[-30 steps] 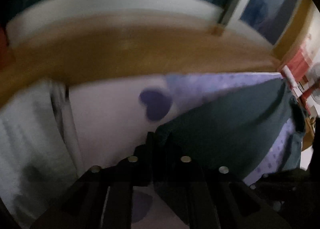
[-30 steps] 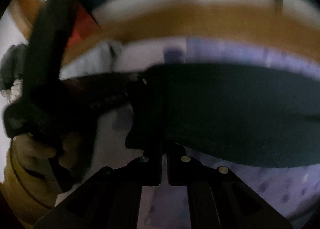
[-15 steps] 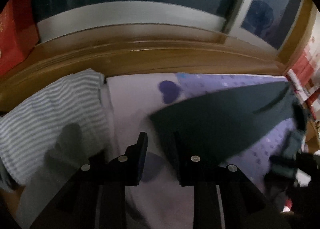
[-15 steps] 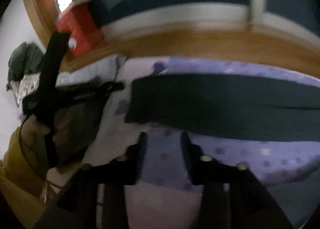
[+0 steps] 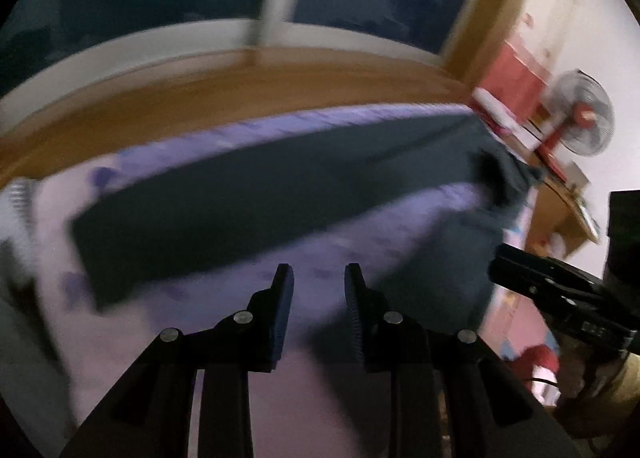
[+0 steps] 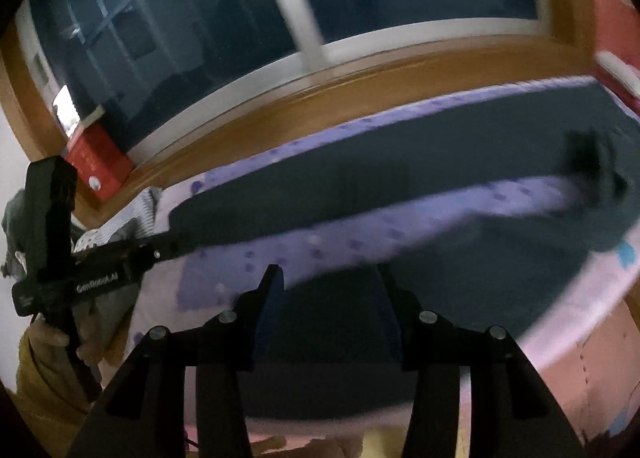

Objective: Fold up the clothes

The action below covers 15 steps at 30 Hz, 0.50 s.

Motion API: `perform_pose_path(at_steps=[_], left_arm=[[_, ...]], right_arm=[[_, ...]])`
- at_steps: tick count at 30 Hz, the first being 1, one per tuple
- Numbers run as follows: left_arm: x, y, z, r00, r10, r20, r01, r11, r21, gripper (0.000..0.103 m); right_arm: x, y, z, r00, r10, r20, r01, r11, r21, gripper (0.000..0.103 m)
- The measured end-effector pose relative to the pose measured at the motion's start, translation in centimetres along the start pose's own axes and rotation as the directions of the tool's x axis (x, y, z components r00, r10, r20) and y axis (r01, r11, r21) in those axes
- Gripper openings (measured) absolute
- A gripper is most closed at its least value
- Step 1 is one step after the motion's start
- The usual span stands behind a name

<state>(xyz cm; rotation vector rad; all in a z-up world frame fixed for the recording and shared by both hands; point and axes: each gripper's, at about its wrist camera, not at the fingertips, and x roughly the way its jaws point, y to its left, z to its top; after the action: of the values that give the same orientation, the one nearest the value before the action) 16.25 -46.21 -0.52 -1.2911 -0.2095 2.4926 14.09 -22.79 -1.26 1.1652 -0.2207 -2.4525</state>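
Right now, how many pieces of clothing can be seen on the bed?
2: a dark garment stretched across the purple sheet, and a striped garment at the sheet's left end. Others may be hidden out of view.

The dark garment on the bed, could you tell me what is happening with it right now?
A person with a gripper in each hand is folding clothes on a bed with a purple spotted sheet. The dark garment lies stretched across the sheet as a long band. The left gripper and the right gripper both hover over the bed with jaws open, holding nothing. A striped grey garment lies at the left.
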Motion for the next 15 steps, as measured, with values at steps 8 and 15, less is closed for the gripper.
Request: perform_pose_path(at_steps=[8,15], left_arm=[[4.2,-12.3,-1.4,0.996,-0.053,-0.068,0.057,0.997,0.059,0.026],[5.9,-18.8,-1.4,0.991,-0.057,-0.124,0.073,0.989,0.13,0.026]], right_arm=[[-6.8,-8.4,-2.7,0.998,-0.062,0.033,0.061,0.997,0.037,0.048],[-9.4,-13.9,-3.8,0.997,-0.055,0.053,0.05,0.994,0.093,0.05]])
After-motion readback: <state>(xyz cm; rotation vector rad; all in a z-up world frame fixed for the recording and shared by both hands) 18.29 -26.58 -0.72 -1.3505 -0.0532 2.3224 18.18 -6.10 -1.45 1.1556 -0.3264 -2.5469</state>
